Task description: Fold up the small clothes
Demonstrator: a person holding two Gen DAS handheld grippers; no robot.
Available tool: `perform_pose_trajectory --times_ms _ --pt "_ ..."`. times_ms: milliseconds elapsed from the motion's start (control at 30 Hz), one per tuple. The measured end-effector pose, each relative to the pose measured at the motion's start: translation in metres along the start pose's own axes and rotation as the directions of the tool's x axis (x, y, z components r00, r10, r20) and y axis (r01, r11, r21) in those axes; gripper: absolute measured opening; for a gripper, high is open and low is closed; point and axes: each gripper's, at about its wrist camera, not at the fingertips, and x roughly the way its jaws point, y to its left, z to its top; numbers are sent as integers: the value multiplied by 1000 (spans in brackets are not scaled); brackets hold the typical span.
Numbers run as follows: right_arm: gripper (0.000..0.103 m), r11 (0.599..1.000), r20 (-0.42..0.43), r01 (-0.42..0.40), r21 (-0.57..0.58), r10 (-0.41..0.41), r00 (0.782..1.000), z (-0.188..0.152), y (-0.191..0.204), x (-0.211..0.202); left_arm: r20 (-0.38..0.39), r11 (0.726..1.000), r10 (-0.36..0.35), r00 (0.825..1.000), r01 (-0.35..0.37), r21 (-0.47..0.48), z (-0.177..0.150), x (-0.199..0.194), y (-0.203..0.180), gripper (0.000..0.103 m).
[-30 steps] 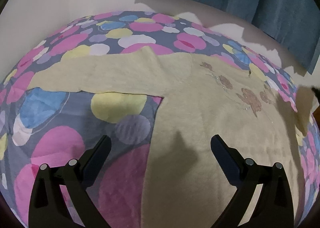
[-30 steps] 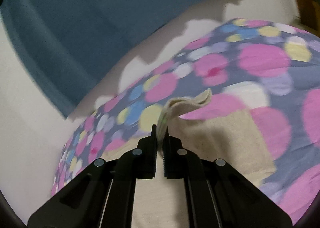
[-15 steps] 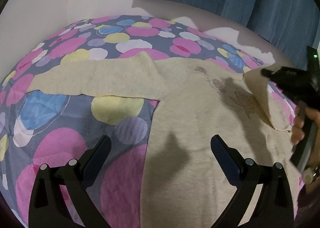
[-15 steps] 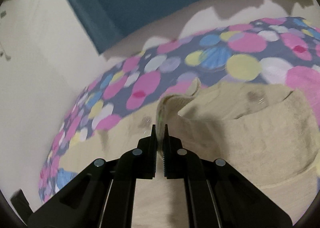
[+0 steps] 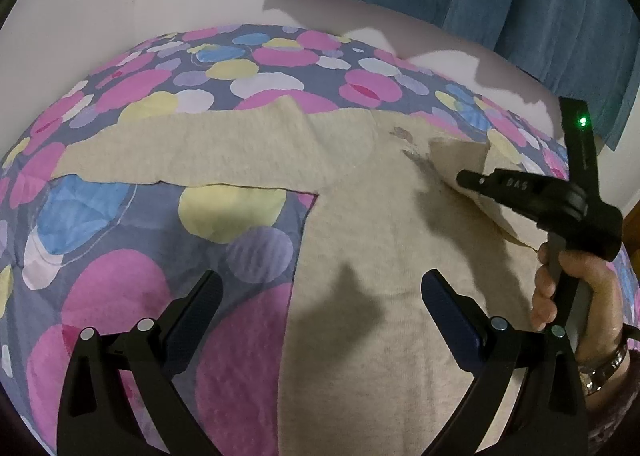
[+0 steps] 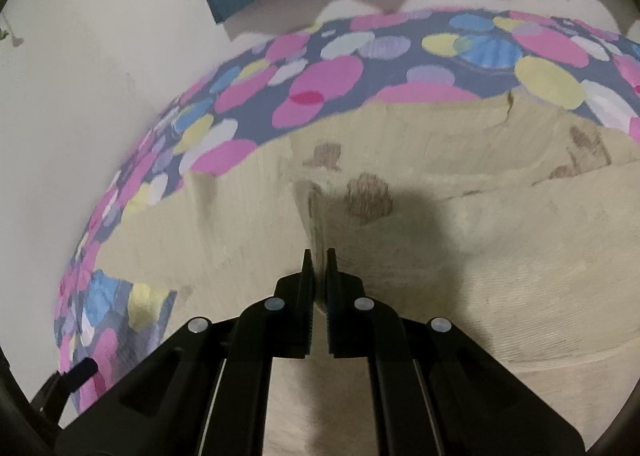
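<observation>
A cream knitted sweater (image 5: 380, 256) lay spread front-up on a bed cover with coloured circles (image 5: 120, 216), its brown decoration (image 6: 368, 196) near the chest. One sleeve (image 5: 180, 152) was stretched flat to the side. The other sleeve (image 6: 520, 256) was clamped at its cuff between the closed jaws of the right gripper (image 6: 318, 256) and was held folded across the chest. The fold was judged to be at an early stage: one sleeve was brought in but not yet laid down, while the second sleeve and the body were left to be folded. The left gripper (image 5: 320, 288) was held above the lower body with its jaws wide apart and nothing between them. The sweater's hem was cut off by the frame edge in both views, the neckline was partly covered by the lifted sleeve, and the right wrist view was blurred at its left side.
</observation>
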Motion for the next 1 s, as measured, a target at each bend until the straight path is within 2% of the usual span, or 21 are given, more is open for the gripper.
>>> perform_pose_trajectory --times_ms 167,300,367,433,500,567,667,700,767,867,933,1000 --pt "10 1000 -63 -18 -13 17 998 -6 1 12 -7 1000 -1 1000 1 3 -1 3 -1 99" --pt "18 999 -114 -35 -20 33 993 -13 5 22 -10 1000 -4 1000 4 6 -1 4 -2 99" --pt "30 997 -132 -81 -16 78 988 -16 8 25 -14 1000 -6 1000 7 6 -2 6 -3 99" --pt "55 989 -140 -151 -3 149 979 -18 9 21 -19 1000 -8 1000 8 4 -2 7 -3 99" --pt "60 975 -154 -220 16 220 963 -18 9 14 -23 1000 -8 1000 8 4 -3 8 -4 99" --pt "61 961 -141 -275 39 278 950 -15 1 -4 -23 1000 -12 1000 12 7 -4 10 -4 99" --pt "62 948 -62 -309 76 314 947 -8 -32 -44 -20 999 -34 999 34 5 -5 11 -2 99" --pt "62 947 -26 -307 92 310 950 -5 -48 -58 -19 999 -40 999 40 0 -5 12 -2 99" --pt "62 957 60 -258 129 253 966 1 -93 -92 -21 999 -47 999 47 -5 -4 14 0 99" --pt "62 966 161 -145 214 111 981 6 -172 -134 -16 998 -57 998 57 -14 -4 16 3 99" --pt "62 937 201 -77 341 7 980 6 -231 -150 -15 998 -57 998 56 -22 -3 18 5 99" --pt "61 906 195 -35 422 -53 979 5 -270 -152 -16 999 -44 999 44 -28 -3 21 7 99"
